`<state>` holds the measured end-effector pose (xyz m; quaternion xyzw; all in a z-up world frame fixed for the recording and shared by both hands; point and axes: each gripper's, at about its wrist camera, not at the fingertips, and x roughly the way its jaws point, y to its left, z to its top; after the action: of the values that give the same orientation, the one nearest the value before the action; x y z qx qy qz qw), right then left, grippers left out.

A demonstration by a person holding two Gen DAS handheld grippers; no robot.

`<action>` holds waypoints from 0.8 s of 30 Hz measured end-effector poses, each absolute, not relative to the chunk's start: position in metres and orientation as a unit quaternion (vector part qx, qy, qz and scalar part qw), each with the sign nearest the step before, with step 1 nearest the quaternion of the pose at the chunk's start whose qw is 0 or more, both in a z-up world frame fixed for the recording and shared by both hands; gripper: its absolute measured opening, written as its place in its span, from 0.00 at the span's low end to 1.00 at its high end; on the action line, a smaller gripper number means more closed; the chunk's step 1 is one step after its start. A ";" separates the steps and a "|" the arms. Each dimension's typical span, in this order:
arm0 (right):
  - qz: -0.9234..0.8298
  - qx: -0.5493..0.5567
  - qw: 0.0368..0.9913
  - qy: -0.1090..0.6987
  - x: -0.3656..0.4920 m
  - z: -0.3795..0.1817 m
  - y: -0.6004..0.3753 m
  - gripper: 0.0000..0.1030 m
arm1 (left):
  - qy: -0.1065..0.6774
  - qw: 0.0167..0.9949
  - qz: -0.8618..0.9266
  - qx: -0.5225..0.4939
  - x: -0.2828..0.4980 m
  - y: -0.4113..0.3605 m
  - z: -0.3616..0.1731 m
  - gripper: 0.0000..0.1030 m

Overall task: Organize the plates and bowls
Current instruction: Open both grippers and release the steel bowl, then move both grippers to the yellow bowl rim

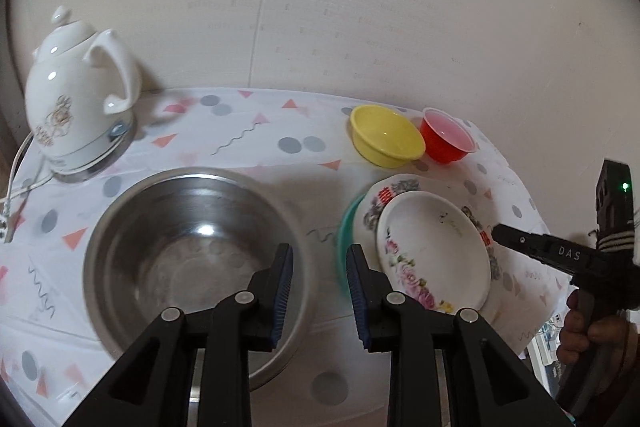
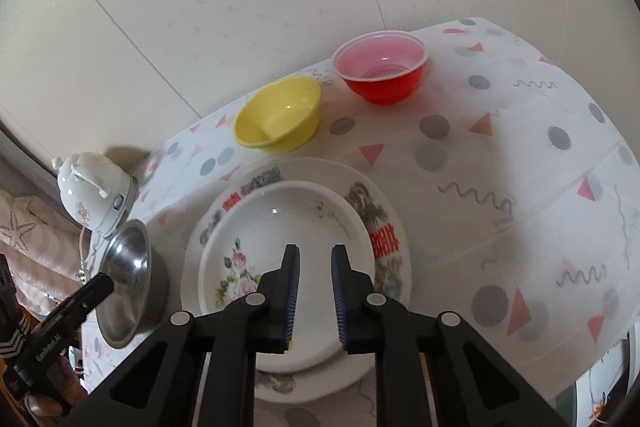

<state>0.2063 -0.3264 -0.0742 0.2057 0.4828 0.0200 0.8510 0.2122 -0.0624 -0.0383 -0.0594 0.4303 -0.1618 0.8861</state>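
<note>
A white floral plate (image 1: 434, 251) (image 2: 280, 223) lies on a larger white plate with red characters (image 1: 390, 193) (image 2: 384, 243), over a teal plate (image 1: 346, 227). A yellow bowl (image 1: 386, 137) (image 2: 280, 115) and a red bowl (image 1: 448, 135) (image 2: 382, 67) stand behind them. A large steel bowl (image 1: 192, 247) (image 2: 128, 275) sits to the left. My left gripper (image 1: 319, 263) is open and empty, between the steel bowl's rim and the plates. My right gripper (image 2: 315, 263) is open and empty above the floral plate; it also shows in the left wrist view (image 1: 496, 229).
A white electric kettle (image 1: 76, 99) (image 2: 94, 195) with a cord stands at the table's back left by the wall. The patterned tablecloth (image 2: 500, 155) covers the table. The table edge drops off at the right (image 2: 600, 367).
</note>
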 end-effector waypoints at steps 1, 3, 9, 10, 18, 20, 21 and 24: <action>0.028 0.204 0.852 0.482 0.214 -0.074 -0.327 0.15 | 0.431 0.887 -0.156 -0.057 0.217 -0.068 -0.038 0.27; 0.035 0.199 0.852 0.482 0.228 -0.073 -0.327 0.15 | 0.432 0.888 -0.148 -0.064 0.224 -0.074 -0.037 0.27; 0.071 0.225 0.842 0.486 0.275 -0.073 -0.340 0.15 | 0.441 0.887 -0.116 -0.074 0.241 -0.091 -0.038 0.27; 0.073 0.223 0.842 0.486 0.281 -0.074 -0.342 0.15 | 0.443 0.886 -0.110 -0.078 0.246 -0.094 -0.039 0.27; 0.081 0.225 0.833 0.499 0.328 -0.090 -0.355 0.15 | 0.463 0.877 -0.090 -0.090 0.279 -0.114 -0.047 0.28; 0.081 0.224 0.831 0.503 0.338 -0.096 -0.355 0.15 | 0.466 0.875 -0.084 -0.097 0.287 -0.117 -0.049 0.28; 0.080 0.225 0.831 0.503 0.341 -0.099 -0.356 0.16 | 0.469 0.873 -0.087 -0.102 0.292 -0.118 -0.050 0.28; 0.084 0.238 0.825 0.505 0.352 -0.106 -0.359 0.16 | 0.471 0.872 -0.085 -0.102 0.306 -0.124 -0.051 0.28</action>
<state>0.3524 -0.3588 -0.1056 0.2375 0.5052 0.0843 0.8253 0.3058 -0.1239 -0.0506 -0.1019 0.4713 -0.0849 0.8719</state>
